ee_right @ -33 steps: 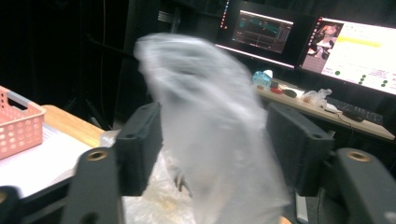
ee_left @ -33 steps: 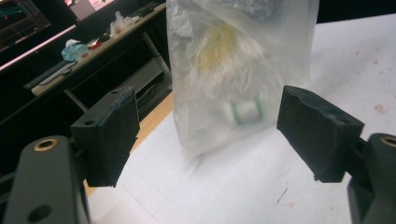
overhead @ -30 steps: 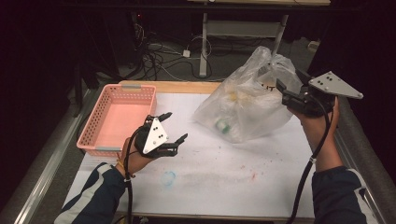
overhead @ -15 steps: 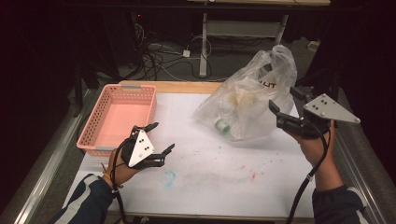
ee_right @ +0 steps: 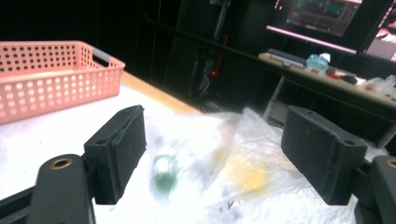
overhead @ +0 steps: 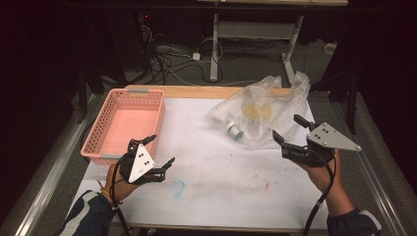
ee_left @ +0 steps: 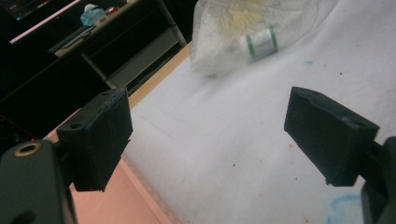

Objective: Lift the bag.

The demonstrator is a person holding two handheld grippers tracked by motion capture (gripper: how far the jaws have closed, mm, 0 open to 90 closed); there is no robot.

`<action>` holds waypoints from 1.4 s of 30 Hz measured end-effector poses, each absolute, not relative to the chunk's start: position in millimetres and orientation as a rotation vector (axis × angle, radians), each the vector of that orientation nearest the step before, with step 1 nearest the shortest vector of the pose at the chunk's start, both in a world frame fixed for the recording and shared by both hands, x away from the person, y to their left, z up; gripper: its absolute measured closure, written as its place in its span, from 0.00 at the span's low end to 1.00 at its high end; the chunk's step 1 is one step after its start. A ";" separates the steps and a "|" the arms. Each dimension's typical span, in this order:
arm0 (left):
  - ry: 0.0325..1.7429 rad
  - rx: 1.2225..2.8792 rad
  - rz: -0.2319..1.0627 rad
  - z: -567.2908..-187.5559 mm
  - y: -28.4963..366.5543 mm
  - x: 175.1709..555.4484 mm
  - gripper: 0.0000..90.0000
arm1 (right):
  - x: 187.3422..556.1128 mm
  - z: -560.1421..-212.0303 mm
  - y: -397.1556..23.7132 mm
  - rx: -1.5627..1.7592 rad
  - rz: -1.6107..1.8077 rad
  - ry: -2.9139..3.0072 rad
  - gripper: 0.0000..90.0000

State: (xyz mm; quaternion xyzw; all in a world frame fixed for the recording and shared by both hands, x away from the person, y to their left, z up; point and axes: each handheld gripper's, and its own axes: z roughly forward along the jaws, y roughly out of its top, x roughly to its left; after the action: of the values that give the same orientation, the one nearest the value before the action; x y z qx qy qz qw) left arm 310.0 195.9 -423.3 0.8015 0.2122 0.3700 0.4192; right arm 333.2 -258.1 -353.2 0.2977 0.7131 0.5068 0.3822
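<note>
Clear plastic bag lies slack on the white-covered table, far right, holding a small green-capped bottle and something yellow. Right gripper hovers just beside the bag's near right edge, its fingers spread wide apart, empty, not touching the plastic as far as can be judged. Left gripper sits near left, well apart from the bag, fingers likewise apart and empty. Pink basket stands at the far left, just beside the left gripper.
</note>
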 end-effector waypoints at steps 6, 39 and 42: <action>0.550 2.047 0.916 -434.8 200.1 308.1 0.17 | 325.2 -366.6 -258.5 0.759 1.293 1.835 0.25; 0.618 2.131 0.802 -462.2 213.6 290.7 0.17 | 286.6 -465.0 -260.7 0.770 1.185 2.051 0.21; 0.614 2.136 0.805 -462.6 213.1 290.5 0.17 | 285.4 -464.1 -260.0 0.760 1.177 2.048 0.21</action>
State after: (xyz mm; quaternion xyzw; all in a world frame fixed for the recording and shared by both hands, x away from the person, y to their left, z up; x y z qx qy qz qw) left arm 290.5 213.1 -462.6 0.8361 0.2404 0.3150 0.3794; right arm 285.4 -260.0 -464.1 0.2899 0.7807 0.4486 0.3243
